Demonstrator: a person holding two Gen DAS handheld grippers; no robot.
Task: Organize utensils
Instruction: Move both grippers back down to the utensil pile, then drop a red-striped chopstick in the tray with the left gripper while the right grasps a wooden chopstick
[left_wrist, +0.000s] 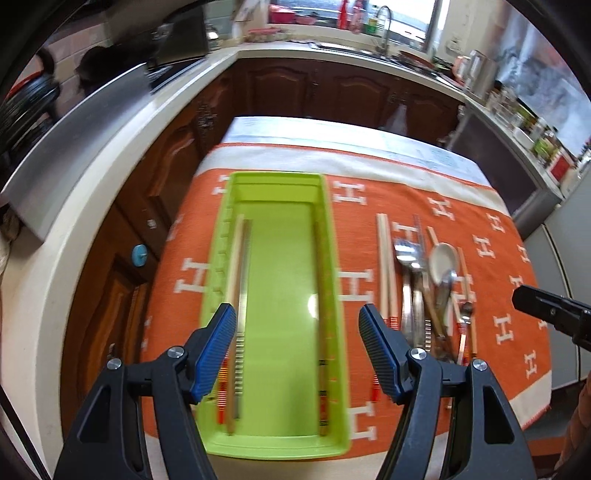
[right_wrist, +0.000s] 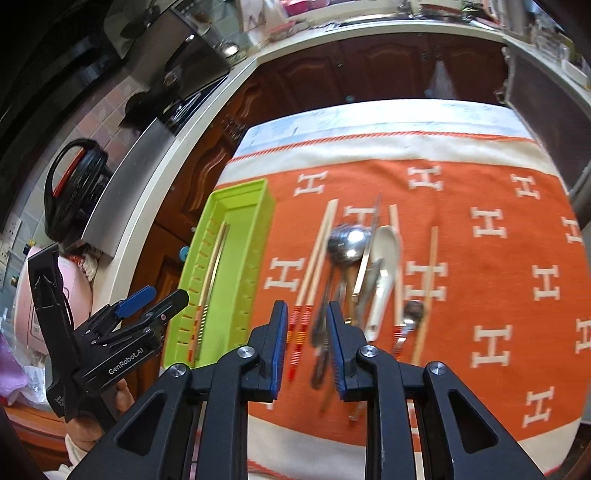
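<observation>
Utensils (right_wrist: 354, 266) mostly lie loose on the cloth (right_wrist: 480, 295) beside the tray (left_wrist: 334, 258), which holds only some chopsticks (left_wrist: 240, 280); left gripper (left_wrist: 297, 332) gapes empty above it, right gripper (right_wrist: 308, 332) narrowed around a spoon handle (right_wrist: 320, 350), grip uncertain.

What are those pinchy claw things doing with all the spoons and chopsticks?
A person holds a gripper in each hand and is sorting utensils into the green tray. A few chopsticks already lie in it. The left gripper hovers open over the tray. The right gripper is above the pile on the orange cloth, its fingers close around a metal spoon's handle; whether it is gripped is too blurry to tell. A white spoon waits there too.
</observation>
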